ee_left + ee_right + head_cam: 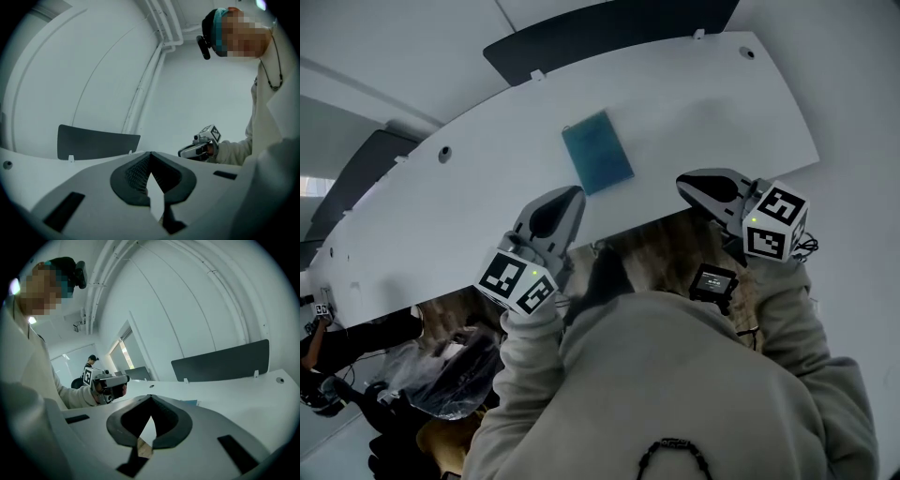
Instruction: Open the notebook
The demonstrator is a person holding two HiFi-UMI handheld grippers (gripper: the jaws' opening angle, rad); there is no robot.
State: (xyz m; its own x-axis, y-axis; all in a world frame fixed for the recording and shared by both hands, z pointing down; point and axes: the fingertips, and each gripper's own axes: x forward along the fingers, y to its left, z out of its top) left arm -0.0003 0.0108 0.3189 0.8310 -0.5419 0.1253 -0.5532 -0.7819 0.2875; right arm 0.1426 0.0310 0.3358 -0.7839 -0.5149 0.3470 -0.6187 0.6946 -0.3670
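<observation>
Hovering shut, left gripper (573,193) and right gripper (683,181) face the closed notebook (597,152).

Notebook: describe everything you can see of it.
The notebook is a thin rectangle with a plain teal cover that looks matte. It is closed and lies flat on the white desk, near the middle, turned slightly askew to the desk's edge. Nothing but the desk touches it. The right gripper view catches only a sliver of it.

The desk (694,103) is viewed steeply from overhead; from low over it, the right gripper (182,152) is caught at 4 o'clock, the left gripper (125,379) at 8.
</observation>
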